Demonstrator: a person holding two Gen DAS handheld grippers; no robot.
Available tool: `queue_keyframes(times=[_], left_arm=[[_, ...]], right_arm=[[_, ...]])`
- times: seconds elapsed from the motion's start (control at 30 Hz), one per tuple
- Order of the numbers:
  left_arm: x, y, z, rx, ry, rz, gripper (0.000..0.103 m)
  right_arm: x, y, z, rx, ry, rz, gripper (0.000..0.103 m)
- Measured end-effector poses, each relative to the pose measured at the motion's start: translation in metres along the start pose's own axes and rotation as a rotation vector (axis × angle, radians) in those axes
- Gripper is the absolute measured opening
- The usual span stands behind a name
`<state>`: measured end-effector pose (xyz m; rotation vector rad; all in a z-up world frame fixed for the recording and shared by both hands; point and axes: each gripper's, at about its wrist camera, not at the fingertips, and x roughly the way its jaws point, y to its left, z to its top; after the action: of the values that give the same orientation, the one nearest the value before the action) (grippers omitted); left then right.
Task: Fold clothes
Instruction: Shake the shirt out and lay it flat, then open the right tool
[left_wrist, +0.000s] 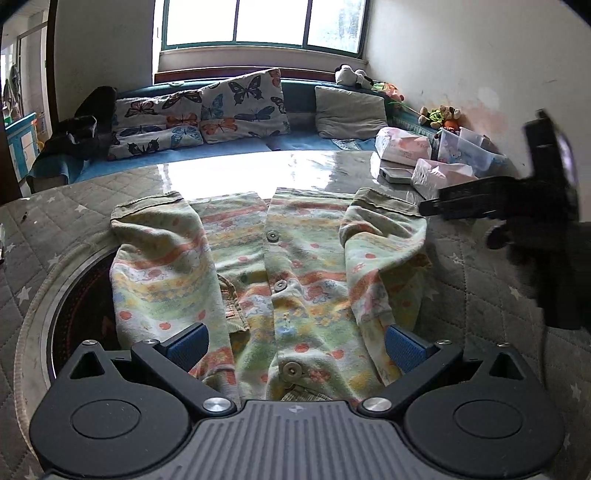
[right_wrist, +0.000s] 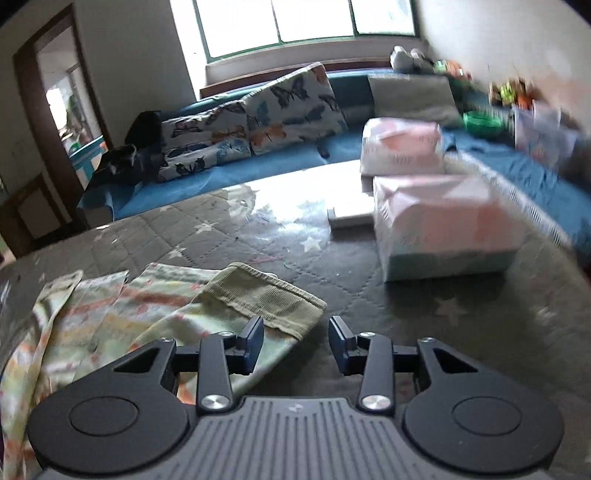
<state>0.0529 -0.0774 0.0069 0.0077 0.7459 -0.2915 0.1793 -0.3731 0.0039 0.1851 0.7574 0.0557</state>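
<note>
Patterned cardigan (left_wrist: 273, 280) flat on the quilted tabletop (left_wrist: 480, 258), sleeves folded inward. Left claw (left_wrist: 295, 349) spread wide above the near hem; right claw (right_wrist: 296, 341) apart beside the far-right cuff (right_wrist: 262, 295), seemingly untouched. Risk: pinching one layer, dragging sleeve askew.

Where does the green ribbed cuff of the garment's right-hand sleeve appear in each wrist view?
Left wrist view: the cuff lies right of centre, beside the right gripper.
Right wrist view: the cuff lies low and centre, just ahead of the gripper.
Shared landmark: the butterfly cushion.
</note>
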Motion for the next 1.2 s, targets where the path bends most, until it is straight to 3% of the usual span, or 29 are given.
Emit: queue_keyframes(times=[0.1,0.13,0.17,0.33,0.63,0.77,0.9,1.07,1.2], left_arm=[[0.001,0.003,0.002,-0.01,0.0,0.004,0.103],[0.001,0.005,0.003,-0.014,-0.002,0.006,0.103],[0.001,0.006,0.004,-0.019,-0.005,0.007,0.103],[0.001,0.014,0.011,-0.057,-0.024,0.037,0.103],[0.008,0.008,0.013,-0.06,-0.019,0.051,0.103],[0.011,-0.008,0.009,-0.007,-0.005,0.028,0.103],[0.012,-0.024,0.001,0.049,0.009,-0.003,0.103],[0.012,-0.037,-0.009,0.113,0.028,-0.026,0.103],[0.014,-0.041,-0.016,0.144,0.049,-0.028,0.103]], right_arm=[[0.013,0.001,-0.003,0.019,0.006,0.003,0.038],[0.014,0.003,-0.004,0.01,0.0,0.004,0.03],[0.012,0.004,-0.006,0.002,-0.006,0.003,0.014],[-0.015,0.006,-0.01,-0.039,-0.063,-0.02,0.008],[-0.129,-0.03,-0.012,-0.109,-0.217,-0.174,0.008],[-0.17,-0.053,-0.034,-0.095,-0.222,-0.247,0.008],[-0.181,-0.071,-0.064,-0.058,-0.155,-0.311,0.01],[-0.184,-0.085,-0.093,-0.011,-0.092,-0.361,0.021],[-0.175,-0.075,-0.092,-0.022,-0.088,-0.296,0.022]])
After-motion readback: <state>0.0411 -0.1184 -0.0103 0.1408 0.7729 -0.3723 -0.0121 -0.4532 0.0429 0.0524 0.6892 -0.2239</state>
